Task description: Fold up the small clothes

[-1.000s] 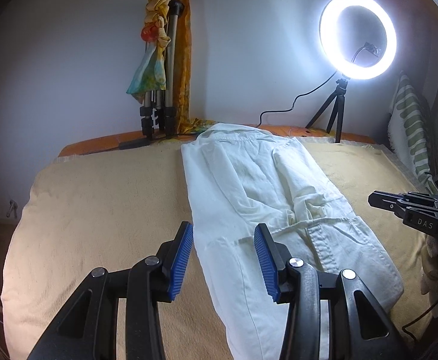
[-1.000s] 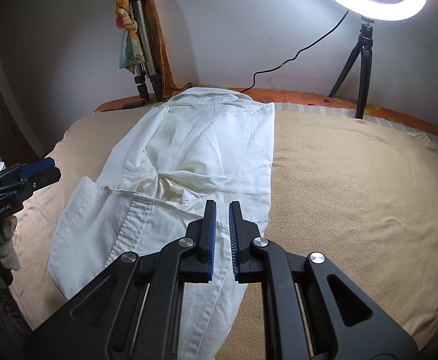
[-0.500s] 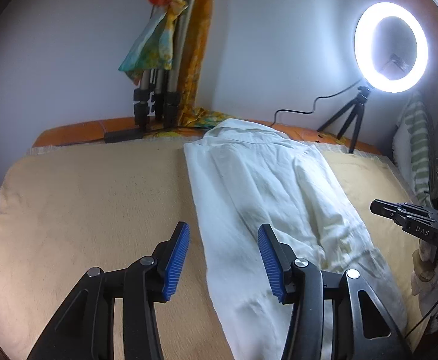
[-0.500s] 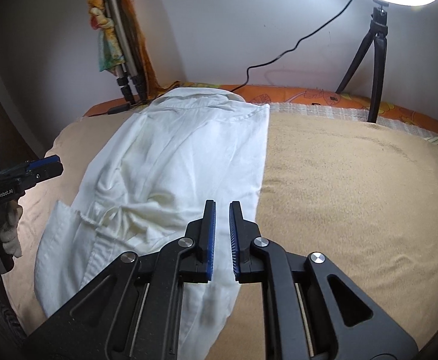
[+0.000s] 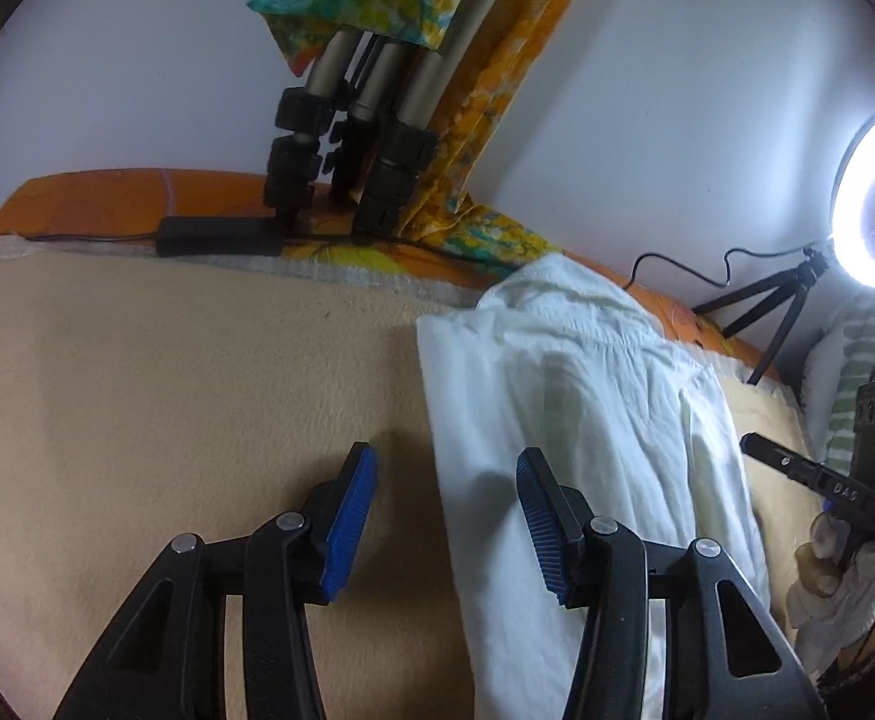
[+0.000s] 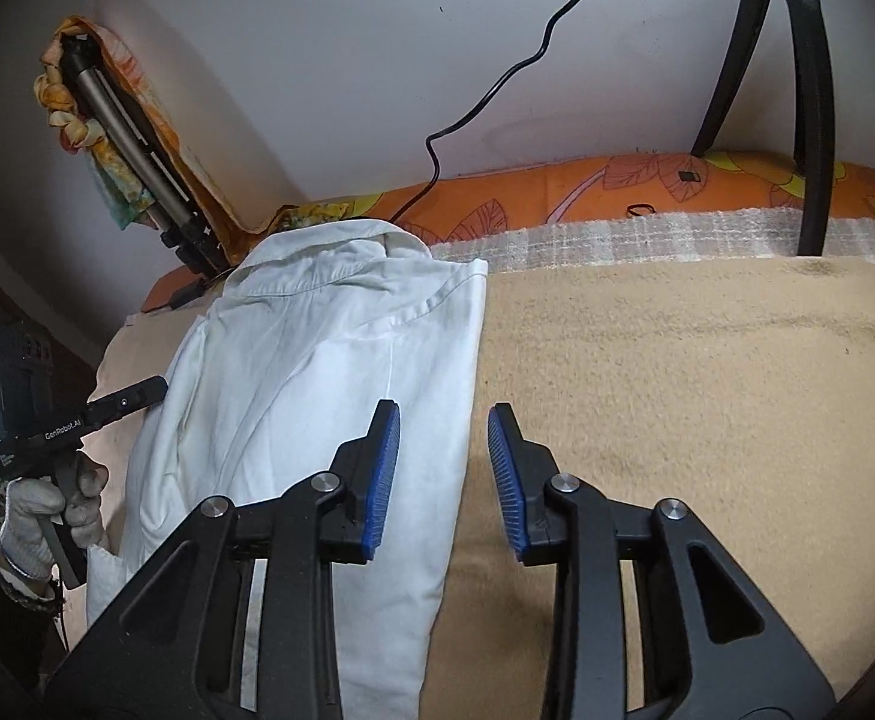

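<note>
step: white shirt (image 5: 581, 444) lay as a long narrow strip on the tan blanket (image 5: 167, 408), sides looked already folded in; lengthwise fold judged not yet done.
left gripper (image 5: 446, 516): jaws wide, holding nothing, straddling the shirt's left edge.
right gripper (image 6: 443, 474): jaws apart, empty, straddling the shirt's right edge.
shirt pos: collar at far end nr orange bedding (image 6: 587, 192), hem end toward the cams, below frame.
next: prob. close on both edges, then carry one end over to the other; needs even grip w/ both sides.
containers: none seen.

One shirt (image 5: 581, 450), two tongs (image 5: 446, 516) (image 6: 443, 474), two tripods (image 5: 347, 138) (image 5: 779, 312).
</note>
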`<state>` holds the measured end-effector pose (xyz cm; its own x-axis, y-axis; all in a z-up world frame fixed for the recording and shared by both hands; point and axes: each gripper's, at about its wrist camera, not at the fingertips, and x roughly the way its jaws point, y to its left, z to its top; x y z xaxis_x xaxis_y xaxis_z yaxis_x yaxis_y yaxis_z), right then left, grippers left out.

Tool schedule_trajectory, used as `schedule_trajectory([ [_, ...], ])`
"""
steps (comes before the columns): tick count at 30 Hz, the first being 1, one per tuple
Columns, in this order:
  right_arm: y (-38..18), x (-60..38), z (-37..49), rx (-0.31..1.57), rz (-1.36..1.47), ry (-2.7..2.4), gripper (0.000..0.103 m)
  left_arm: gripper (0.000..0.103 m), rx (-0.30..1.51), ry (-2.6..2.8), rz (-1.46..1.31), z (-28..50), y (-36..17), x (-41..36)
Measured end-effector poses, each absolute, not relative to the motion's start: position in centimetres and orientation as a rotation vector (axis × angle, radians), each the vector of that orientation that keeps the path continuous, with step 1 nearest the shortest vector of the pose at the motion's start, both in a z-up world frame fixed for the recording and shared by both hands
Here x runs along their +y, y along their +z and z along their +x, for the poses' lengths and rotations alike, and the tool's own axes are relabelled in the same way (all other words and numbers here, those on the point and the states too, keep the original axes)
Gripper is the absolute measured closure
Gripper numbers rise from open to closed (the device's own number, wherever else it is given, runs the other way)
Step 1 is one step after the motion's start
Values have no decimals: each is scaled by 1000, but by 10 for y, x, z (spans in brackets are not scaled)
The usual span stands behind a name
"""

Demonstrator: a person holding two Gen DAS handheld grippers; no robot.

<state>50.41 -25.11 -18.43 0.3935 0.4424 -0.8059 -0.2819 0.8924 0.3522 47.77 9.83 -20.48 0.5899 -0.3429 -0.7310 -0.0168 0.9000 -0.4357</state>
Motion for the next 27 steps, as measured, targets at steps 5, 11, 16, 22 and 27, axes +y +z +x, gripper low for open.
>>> schedule_trajectory([
  [5,-193,-250,532,1074,251,457,71,57,922,-235,-420,504,-200,89],
  [11,-198,-245,552,1069,324,464,71,79,925,-267,-473,528,-202,83],
  [16,-204,-231,552,1085,269,468,96,98,925,-260,-526,532,-206,91],
  [22,-183,-241,544,1029,290,467,99,101,885,-273,-469,523,-181,90],
  [27,-154,-241,530,997,272,474,100,101,846,-292,-454,511,-153,87],
])
